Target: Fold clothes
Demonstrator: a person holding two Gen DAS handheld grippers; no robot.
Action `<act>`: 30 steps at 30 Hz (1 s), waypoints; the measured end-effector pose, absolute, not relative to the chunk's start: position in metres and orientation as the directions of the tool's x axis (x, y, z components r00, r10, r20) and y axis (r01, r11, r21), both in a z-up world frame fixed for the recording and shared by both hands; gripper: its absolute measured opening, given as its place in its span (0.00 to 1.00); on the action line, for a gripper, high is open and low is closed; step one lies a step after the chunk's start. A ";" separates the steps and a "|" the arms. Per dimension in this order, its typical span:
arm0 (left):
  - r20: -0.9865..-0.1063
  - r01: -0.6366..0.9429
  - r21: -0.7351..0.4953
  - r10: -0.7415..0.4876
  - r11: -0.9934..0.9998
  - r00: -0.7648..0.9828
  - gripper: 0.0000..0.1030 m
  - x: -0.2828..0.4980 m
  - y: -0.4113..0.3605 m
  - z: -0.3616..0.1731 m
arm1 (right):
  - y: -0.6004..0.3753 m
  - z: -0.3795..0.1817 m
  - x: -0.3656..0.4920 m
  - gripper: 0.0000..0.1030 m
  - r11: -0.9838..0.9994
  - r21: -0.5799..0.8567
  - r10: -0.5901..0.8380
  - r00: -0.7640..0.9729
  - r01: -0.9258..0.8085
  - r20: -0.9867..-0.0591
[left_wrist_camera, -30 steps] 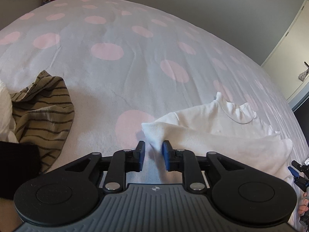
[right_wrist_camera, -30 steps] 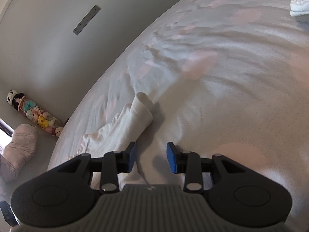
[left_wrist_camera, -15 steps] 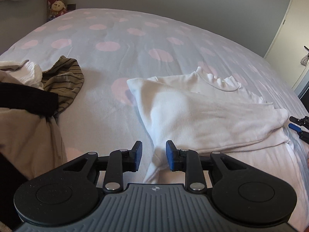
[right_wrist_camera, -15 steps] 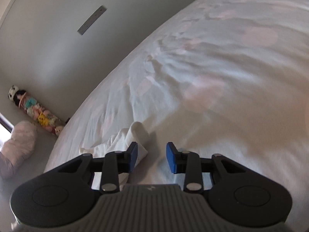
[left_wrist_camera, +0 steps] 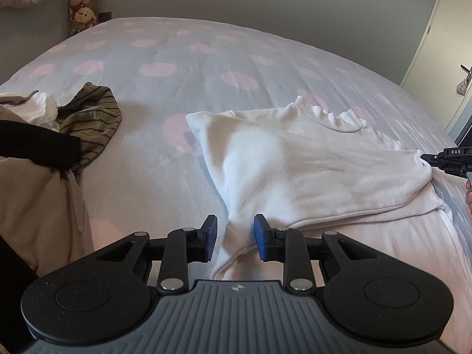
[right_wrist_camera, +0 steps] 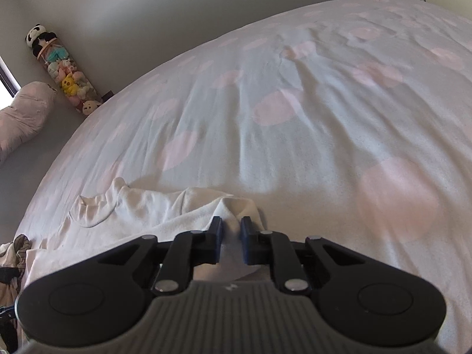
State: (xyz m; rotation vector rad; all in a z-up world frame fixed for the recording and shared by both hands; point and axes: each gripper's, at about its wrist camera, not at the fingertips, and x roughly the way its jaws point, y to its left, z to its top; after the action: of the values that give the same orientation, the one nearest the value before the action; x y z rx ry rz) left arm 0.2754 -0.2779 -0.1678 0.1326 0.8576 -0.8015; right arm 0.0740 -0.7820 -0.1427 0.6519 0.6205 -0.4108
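A white long-sleeved top (left_wrist_camera: 295,159) lies partly folded on the spotted bedspread (left_wrist_camera: 165,47). My left gripper (left_wrist_camera: 236,236) is at its near end, where a narrow bunched strip of the white cloth runs between the blue pads (left_wrist_camera: 211,234). A gap shows on the left side, so the jaws stand open around the strip. My right gripper (right_wrist_camera: 230,236) is shut on a raised fold of the same top (right_wrist_camera: 153,215). In the left wrist view its black tip (left_wrist_camera: 426,157) pinches the top's far right corner.
A heap of other clothes lies at the left: an olive striped garment (left_wrist_camera: 91,118), a tan one (left_wrist_camera: 35,194) and a black piece (left_wrist_camera: 38,141). A tube of plush toys (right_wrist_camera: 67,79) stands by the wall beyond the bed. A door (left_wrist_camera: 436,35) is at the far right.
My right gripper rolled, moved over the top's corner and shut on it. My left gripper pulled back toward the near edge during the first half second, then kept still.
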 end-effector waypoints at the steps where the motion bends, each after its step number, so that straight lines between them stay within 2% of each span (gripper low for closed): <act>1: -0.716 0.675 -0.210 -0.581 0.707 0.386 0.24 0.277 -0.277 -0.168 | -0.781 -0.139 0.072 0.06 0.728 0.431 -0.161 0.744 0.533 -0.648; 7: -0.694 0.687 -0.245 -0.619 0.684 0.368 0.24 0.278 -0.277 -0.164 | -0.773 -0.096 0.055 0.06 0.743 0.345 -0.213 0.691 0.574 -0.691; 12: -0.675 0.695 -0.259 -0.640 0.671 0.367 0.27 0.273 -0.273 -0.157 | -0.777 -0.072 0.052 0.06 0.693 0.345 -0.242 0.655 0.633 -0.716; 16: -0.656 0.691 -0.271 -0.654 0.670 0.376 0.29 0.272 -0.268 -0.151 | -0.781 -0.083 0.060 0.22 0.661 0.281 -0.282 0.577 0.696 -0.766; 24: -0.649 0.676 -0.292 -0.660 0.676 0.379 0.36 0.277 -0.264 -0.152 | -0.776 -0.108 0.029 0.23 0.590 0.369 -0.222 0.583 0.719 -0.781; 26: -0.652 0.681 -0.289 -0.660 0.672 0.375 0.36 0.276 -0.266 -0.153 | -0.771 -0.115 0.022 0.27 0.559 0.412 -0.195 0.597 0.719 -0.778; 28: -0.653 0.686 -0.284 -0.659 0.670 0.373 0.36 0.276 -0.266 -0.153 | -0.768 -0.125 0.018 0.41 0.517 0.454 -0.173 0.609 0.725 -0.774; 30: -0.653 0.685 -0.282 -0.658 0.671 0.375 0.37 0.275 -0.265 -0.153 | -0.768 -0.137 0.015 0.41 0.479 0.477 -0.165 0.610 0.737 -0.775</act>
State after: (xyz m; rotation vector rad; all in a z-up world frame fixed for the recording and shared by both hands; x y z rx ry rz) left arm 0.2755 -0.2651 -0.1529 0.0382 0.8179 -0.8598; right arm 0.0145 -0.7678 -0.1365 0.9109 0.7269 -0.6131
